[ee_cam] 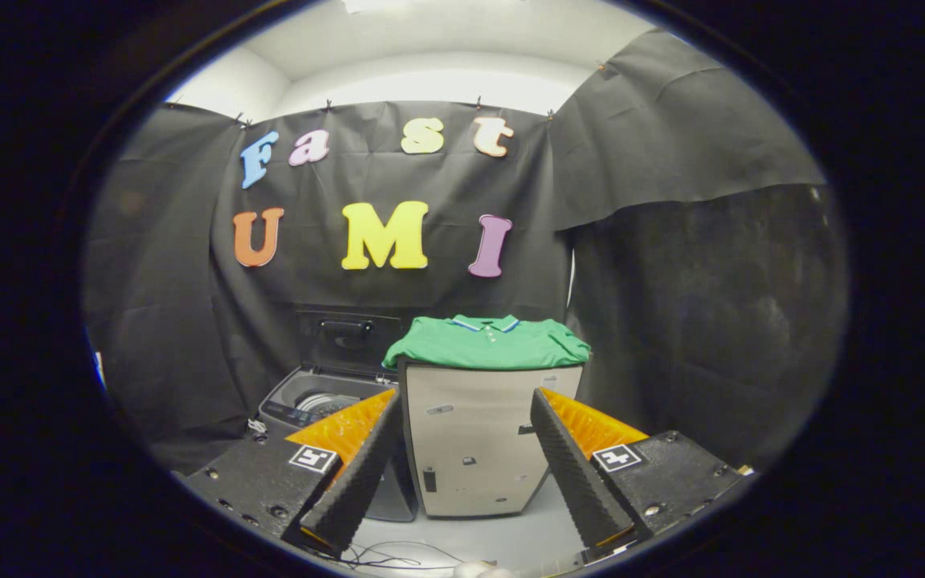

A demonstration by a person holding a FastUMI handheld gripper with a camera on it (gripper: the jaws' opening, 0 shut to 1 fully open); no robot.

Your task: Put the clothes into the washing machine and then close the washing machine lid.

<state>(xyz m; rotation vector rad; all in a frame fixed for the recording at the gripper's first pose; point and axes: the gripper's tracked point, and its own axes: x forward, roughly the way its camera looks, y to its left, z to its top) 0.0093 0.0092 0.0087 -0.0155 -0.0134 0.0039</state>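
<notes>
A green polo shirt [486, 341] lies folded on top of a tall pale cabinet [478, 441], straight ahead and well beyond my fingers. To the cabinet's left stands a top-loading washing machine [314, 401] with its dark lid [348, 339] raised upright against the wall, the drum opening showing. My gripper [462, 401] is open, its fingers spread wide and nothing between them. The left finger partly hides the washer's front.
Black cloth walls close the booth behind, left and right. The pale floor [503, 534] runs in front of the cabinet, with thin cables [386, 554] lying on it close below my fingers.
</notes>
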